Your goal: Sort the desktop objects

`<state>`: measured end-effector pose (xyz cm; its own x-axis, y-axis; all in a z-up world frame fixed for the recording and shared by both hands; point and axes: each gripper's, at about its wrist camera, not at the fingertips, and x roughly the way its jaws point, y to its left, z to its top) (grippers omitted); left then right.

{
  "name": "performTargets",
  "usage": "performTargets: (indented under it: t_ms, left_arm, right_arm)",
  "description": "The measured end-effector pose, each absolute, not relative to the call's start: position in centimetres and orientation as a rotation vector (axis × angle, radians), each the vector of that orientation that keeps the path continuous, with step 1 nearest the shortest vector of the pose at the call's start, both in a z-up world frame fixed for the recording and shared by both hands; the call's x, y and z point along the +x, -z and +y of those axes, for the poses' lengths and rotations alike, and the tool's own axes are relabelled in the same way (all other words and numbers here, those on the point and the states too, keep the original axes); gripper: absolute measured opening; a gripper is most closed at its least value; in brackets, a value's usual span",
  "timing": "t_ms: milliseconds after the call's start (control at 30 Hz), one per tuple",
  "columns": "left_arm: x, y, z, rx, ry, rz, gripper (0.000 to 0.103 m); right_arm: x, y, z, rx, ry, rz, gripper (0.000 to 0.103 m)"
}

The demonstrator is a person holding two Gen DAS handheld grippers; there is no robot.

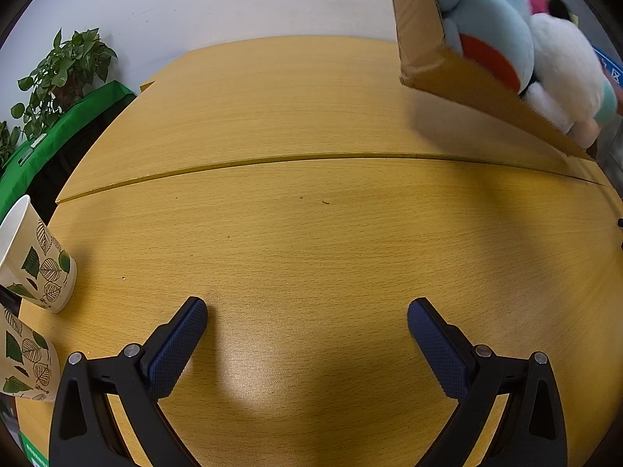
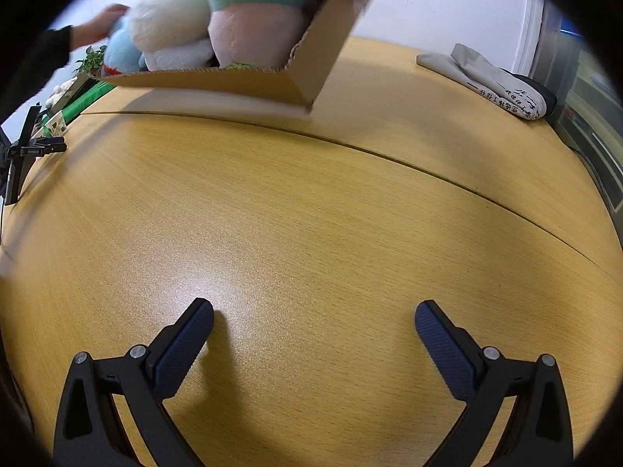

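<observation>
A cardboard box (image 1: pixel 424 35) tilts above the far right of the wooden table (image 1: pixel 311 233), stuffed with plush toys: a light blue one (image 1: pixel 490 11) and a white one (image 1: pixel 564 66). In the right wrist view the same box (image 2: pixel 233 81) hangs tilted at the far side, held by a person's hands (image 2: pixel 105 19), with white and pink plush (image 2: pixel 218 27) spilling from it. My left gripper (image 1: pixel 307 311) is open low over bare table, far from the box. My right gripper (image 2: pixel 314 313) is open too, nothing between its fingers.
Two leaf-printed paper cups (image 1: pixel 39 260) (image 1: pixel 27 362) stand at the table's left edge. A potted plant (image 1: pixel 66 74) sits on a green-covered surface (image 1: pixel 62 132) beyond. A folded grey cloth bag (image 2: pixel 494 81) lies at the far right. A black stand (image 2: pixel 23 151) rises at the left.
</observation>
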<state>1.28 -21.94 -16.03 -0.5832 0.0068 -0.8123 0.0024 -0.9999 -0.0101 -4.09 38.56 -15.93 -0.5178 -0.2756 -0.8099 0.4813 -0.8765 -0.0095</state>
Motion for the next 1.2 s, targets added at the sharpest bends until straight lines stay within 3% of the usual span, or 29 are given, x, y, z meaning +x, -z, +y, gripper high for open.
performTargets:
  t_ms: [1200]
  left_arm:
    - [1.0, 16.1, -21.9, -1.436, -2.795, -0.020, 0.103]
  right_arm:
    - [-4.8, 15.9, 38.2, 1.222, 2.389, 0.319, 0.103]
